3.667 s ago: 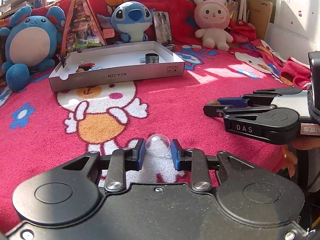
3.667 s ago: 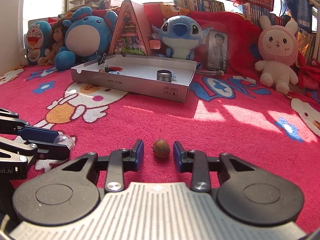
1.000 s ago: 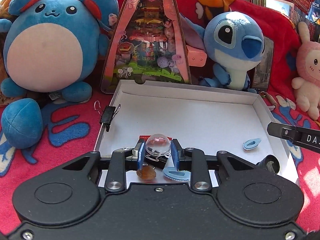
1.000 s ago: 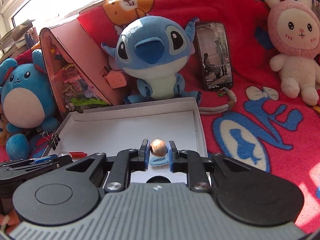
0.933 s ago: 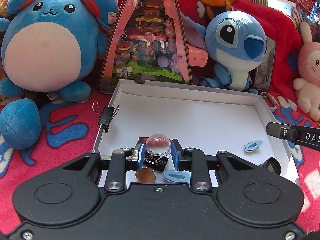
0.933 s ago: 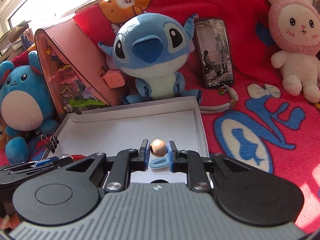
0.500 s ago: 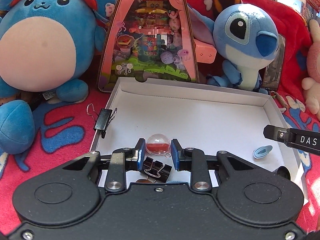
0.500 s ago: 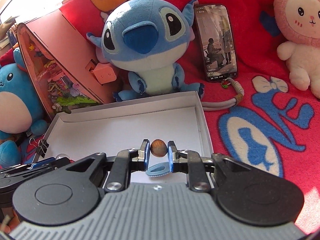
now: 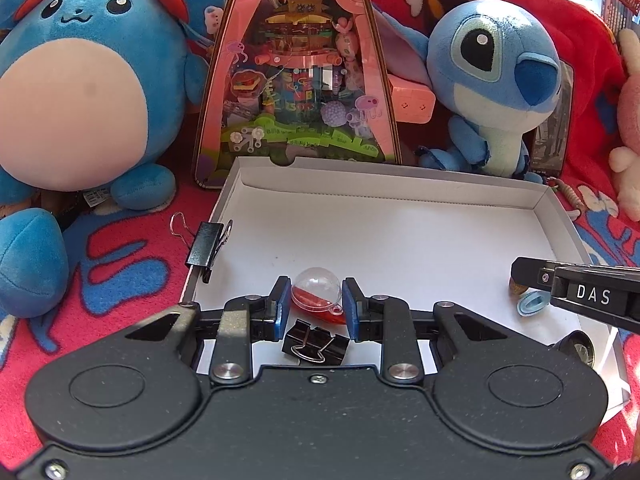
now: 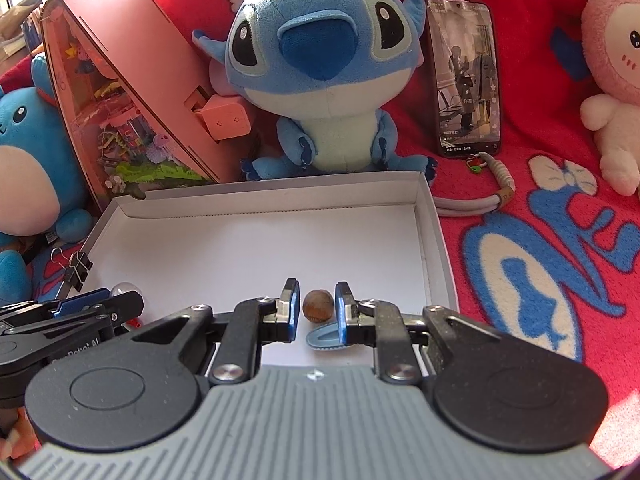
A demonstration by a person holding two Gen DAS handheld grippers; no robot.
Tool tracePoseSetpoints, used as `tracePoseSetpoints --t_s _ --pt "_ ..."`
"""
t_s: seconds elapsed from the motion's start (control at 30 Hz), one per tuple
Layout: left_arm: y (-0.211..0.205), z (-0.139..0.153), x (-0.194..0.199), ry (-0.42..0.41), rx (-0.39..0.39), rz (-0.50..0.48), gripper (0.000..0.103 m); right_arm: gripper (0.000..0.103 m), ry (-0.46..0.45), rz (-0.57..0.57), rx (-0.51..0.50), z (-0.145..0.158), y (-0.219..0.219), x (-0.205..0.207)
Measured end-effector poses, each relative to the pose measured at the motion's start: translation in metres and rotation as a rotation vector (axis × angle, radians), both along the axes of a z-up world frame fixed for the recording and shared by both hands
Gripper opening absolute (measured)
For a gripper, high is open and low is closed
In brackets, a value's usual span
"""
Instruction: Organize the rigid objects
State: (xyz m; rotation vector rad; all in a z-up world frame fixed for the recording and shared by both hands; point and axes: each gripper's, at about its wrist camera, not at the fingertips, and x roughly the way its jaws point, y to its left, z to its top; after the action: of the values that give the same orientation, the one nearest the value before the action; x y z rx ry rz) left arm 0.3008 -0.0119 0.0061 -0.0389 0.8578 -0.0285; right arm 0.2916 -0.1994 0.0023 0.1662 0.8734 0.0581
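The clear ball (image 9: 317, 291) sits between the blue pads of the left gripper (image 9: 316, 308), and the pads pinch it from both sides. The ball is see-through on top and looks red at the bottom. It is over the near left part of the white box (image 9: 400, 196). Just under it lies a red thing (image 9: 332, 317), and a black clip (image 9: 315, 346) lies near the box's front edge. Another black clip (image 9: 206, 245) is clamped on the box's left wall.

The brown nut (image 10: 318, 306) sits between the pads of the right gripper (image 10: 317, 310), which are pressed in tight on it. The nut is over the near right part of the box, close to its right wall. A light blue plastic piece (image 10: 323, 337) lies on the box floor just below the nut. A small round dark thing (image 9: 576, 349) sits in the near right corner.

The box rests on a red blanket (image 10: 540, 280) with blue and white pictures. Behind the box's far edge stand a pink triangle toy house (image 9: 298, 68) and a blue plush with big ears (image 10: 320, 76). A round blue plush (image 9: 84, 80) is off the far left corner. A phone (image 10: 466, 76) leans up past the far right corner, and a pink bunny plush (image 10: 616, 76) sits farther right.
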Motion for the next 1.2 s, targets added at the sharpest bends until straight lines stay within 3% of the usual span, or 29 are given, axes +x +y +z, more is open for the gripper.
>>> tracePoseSetpoints --t_s 0.53,0.6,0.67,0.7,0.73,0.8,0.87,0.9,1.07,1.2 --pt "0.003 -0.007 0.001 0.009 -0.002 0.014 0.027 0.024 0.008 -0.001 -0.004 -0.002 -0.002 0.002" --pt "0.002 -0.006 -0.001 0.007 0.003 0.009 0.030 0.027 0.001 -0.004 0.001 -0.001 -0.002 0.001" --pt "0.003 -0.003 -0.004 -0.002 -0.005 0.010 0.045 0.029 -0.015 -0.005 0.003 0.001 -0.003 -0.002" --pt "0.003 -0.001 -0.007 -0.010 -0.009 0.012 0.047 0.031 -0.025 -0.006 0.004 0.003 -0.004 -0.004" --pt "0.004 0.002 -0.011 -0.022 -0.013 0.011 0.049 0.044 -0.039 -0.006 0.003 0.006 -0.004 -0.007" --pt "0.005 0.008 -0.020 -0.053 -0.006 0.007 0.058 0.053 -0.077 0.004 -0.003 0.011 -0.004 -0.015" --pt "0.006 0.014 -0.030 -0.085 0.001 0.005 0.079 0.065 -0.120 0.015 -0.005 0.017 -0.005 -0.026" --pt "0.007 0.018 -0.037 -0.105 0.005 0.002 0.082 0.068 -0.134 0.013 -0.003 0.019 -0.005 -0.031" --pt "0.009 0.036 -0.074 -0.180 -0.003 -0.014 0.091 0.088 -0.221 -0.019 0.073 0.031 -0.017 -0.067" --pt "0.014 0.043 -0.114 -0.241 -0.010 -0.008 0.093 0.094 -0.278 -0.037 0.098 0.034 -0.024 -0.098"
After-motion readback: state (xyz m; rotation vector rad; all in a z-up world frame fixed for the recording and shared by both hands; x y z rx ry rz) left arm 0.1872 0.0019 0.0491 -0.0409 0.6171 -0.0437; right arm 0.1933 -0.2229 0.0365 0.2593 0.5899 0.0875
